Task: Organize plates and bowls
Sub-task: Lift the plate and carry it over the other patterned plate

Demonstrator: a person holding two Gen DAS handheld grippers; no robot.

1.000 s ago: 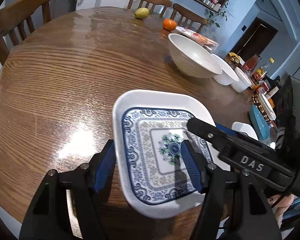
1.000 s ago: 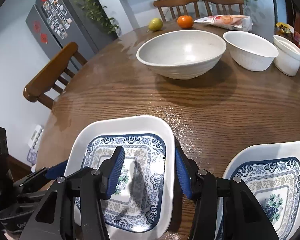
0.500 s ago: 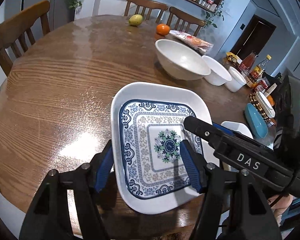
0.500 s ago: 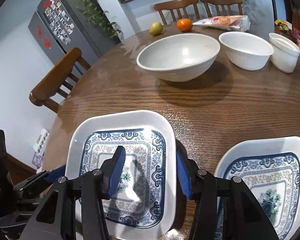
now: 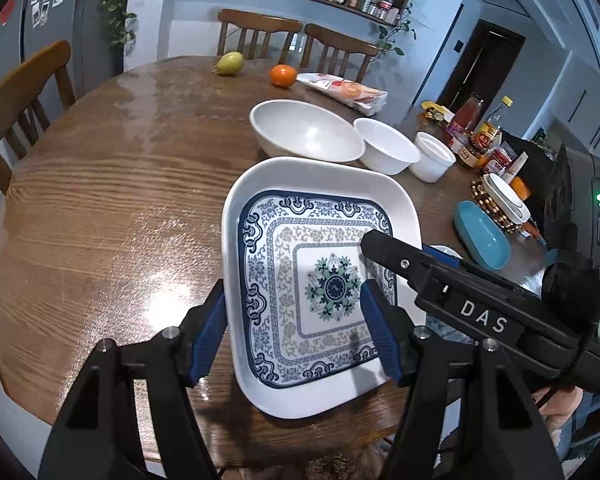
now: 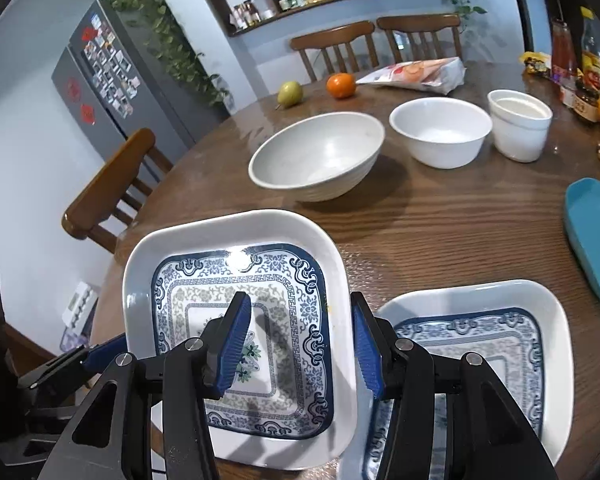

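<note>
The left gripper stands wide open with one edge of a square blue-patterned plate between its blue fingers. One finger sits outside the plate's rim and the other sits over the picture in the middle. The right gripper is open the same way across the plate's other edge. I think the plate is lifted a little off the table, but the view is too bent to be sure.

Just to the right of the right gripper lies a second plate with the same pattern. The step looks like putting the first plate on top of that one. Next, both grippers need to carry it sideways, keep it flat, and set it down square.

Farther ahead stand three white bowls: a big bowl, a middle bowl and a small bowl. They are not stacked yet.
</note>
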